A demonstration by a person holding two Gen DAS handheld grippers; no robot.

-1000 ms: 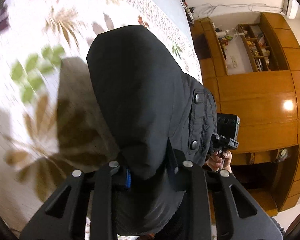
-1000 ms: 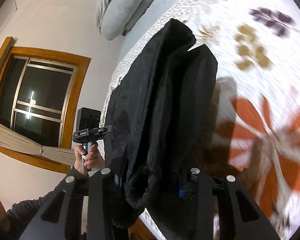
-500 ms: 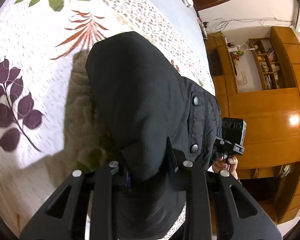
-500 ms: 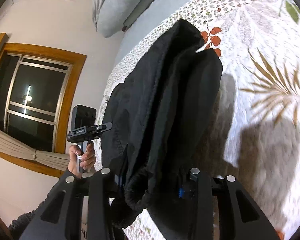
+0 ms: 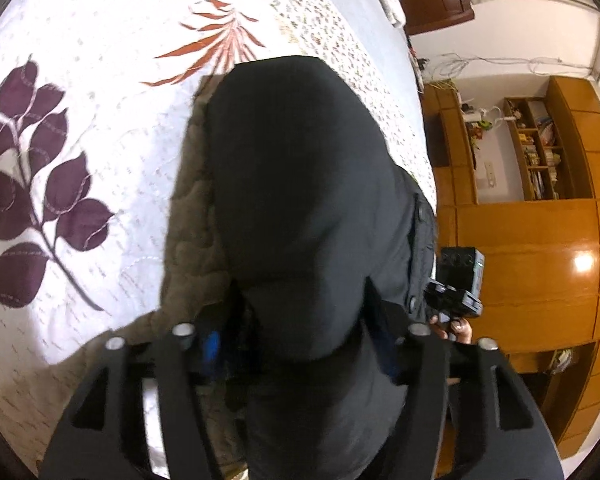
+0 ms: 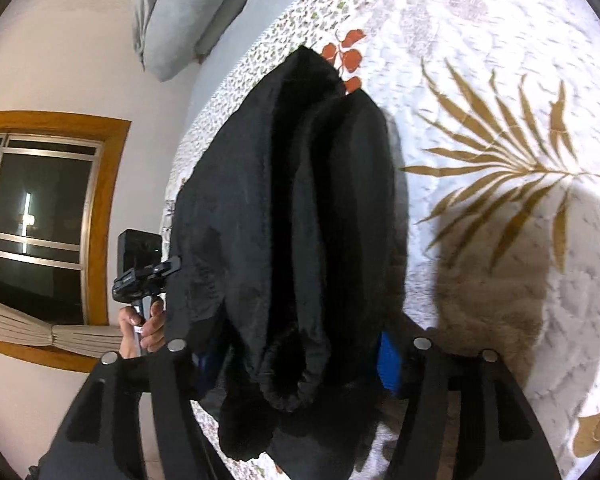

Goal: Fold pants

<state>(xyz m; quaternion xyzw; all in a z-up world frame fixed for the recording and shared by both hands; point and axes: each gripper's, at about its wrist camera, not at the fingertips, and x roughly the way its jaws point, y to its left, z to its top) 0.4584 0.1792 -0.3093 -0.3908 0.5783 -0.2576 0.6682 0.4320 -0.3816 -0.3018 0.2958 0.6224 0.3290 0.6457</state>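
Observation:
The black pants [image 5: 300, 200] hang folded between my two grippers above the leaf-print bedspread [image 5: 80, 100]. My left gripper [image 5: 300, 340] is shut on one end of the pants, near the snap buttons. My right gripper [image 6: 300, 360] is shut on the other end, where the elastic cuff [image 6: 288, 384] bunches between its jaws. The pants [image 6: 292, 200] drape forward from the right gripper toward the bed. The right gripper's body [image 5: 460, 276] shows in the left wrist view, and the left gripper's body [image 6: 140, 256] in the right wrist view.
A wooden cabinet with shelves [image 5: 540, 200] stands beyond the bed's edge. Grey pillows [image 6: 188, 8] lie at the head of the bed. A wood-framed window [image 6: 40, 220] is on the wall. The bedspread [image 6: 500, 120] spreads out beside the pants.
Both grippers have carried the hanging pants across the bed; the leaf prints beneath have shifted. The pants stay gripped at both ends.

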